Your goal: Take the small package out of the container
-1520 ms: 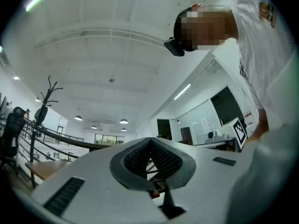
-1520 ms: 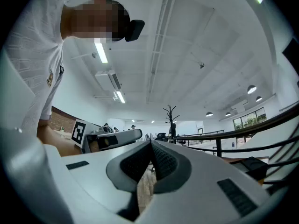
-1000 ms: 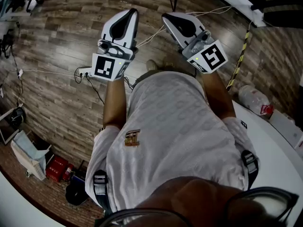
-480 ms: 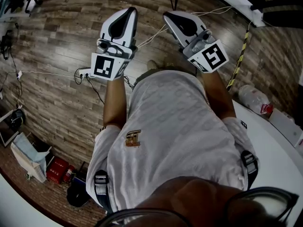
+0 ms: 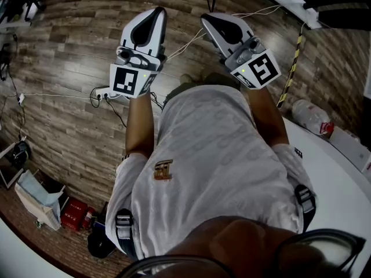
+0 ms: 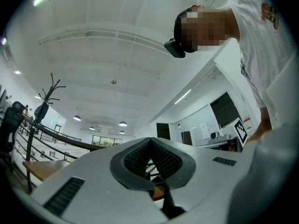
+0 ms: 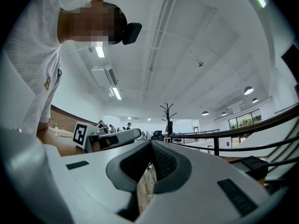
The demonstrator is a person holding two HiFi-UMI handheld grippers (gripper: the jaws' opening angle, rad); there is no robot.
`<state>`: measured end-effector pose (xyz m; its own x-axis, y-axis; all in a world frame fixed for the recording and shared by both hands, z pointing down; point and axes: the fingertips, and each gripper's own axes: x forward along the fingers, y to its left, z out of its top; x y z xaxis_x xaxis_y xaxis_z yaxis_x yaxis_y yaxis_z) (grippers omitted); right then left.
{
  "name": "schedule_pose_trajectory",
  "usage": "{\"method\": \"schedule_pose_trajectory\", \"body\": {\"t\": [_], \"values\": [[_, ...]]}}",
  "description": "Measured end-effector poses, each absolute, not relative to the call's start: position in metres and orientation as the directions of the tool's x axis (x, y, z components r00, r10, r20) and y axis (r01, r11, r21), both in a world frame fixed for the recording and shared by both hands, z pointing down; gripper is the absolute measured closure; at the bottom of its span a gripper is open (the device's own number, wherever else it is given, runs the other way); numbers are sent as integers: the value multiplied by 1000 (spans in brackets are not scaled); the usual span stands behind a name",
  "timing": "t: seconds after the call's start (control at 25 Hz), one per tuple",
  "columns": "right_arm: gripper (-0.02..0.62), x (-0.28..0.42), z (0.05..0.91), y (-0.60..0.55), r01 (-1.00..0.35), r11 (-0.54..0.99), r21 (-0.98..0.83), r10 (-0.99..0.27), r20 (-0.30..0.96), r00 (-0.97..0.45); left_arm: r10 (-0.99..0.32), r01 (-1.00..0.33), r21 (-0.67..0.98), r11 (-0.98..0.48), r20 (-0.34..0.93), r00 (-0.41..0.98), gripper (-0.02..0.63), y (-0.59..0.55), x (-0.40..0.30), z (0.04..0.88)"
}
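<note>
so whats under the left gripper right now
Wood floor, with a white cable and a power strip lying on it. The patch straight below the left gripper is covered by it, so anything there can't be seen.

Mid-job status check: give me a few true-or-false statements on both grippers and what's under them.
The left gripper has its jaws together, nothing between them. True.
The right gripper holds a small package. False: its jaws are together and empty.
Both grippers are over a wooden floor. True.
A container sits between the grippers. False: only floor and a cable show there; no container is in view.
</note>
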<state>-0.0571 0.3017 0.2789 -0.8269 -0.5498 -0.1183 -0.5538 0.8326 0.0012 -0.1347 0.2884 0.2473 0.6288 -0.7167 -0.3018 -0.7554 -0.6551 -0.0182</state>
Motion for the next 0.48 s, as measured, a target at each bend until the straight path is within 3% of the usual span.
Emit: {"method": "schedule_pose_trajectory", "body": {"t": [0.48], "values": [[563, -78, 285, 289, -585, 811, 4, -581, -112, -806, -696, -737, -28, -676, -305, 650, 588, 276, -162, 251]]}}
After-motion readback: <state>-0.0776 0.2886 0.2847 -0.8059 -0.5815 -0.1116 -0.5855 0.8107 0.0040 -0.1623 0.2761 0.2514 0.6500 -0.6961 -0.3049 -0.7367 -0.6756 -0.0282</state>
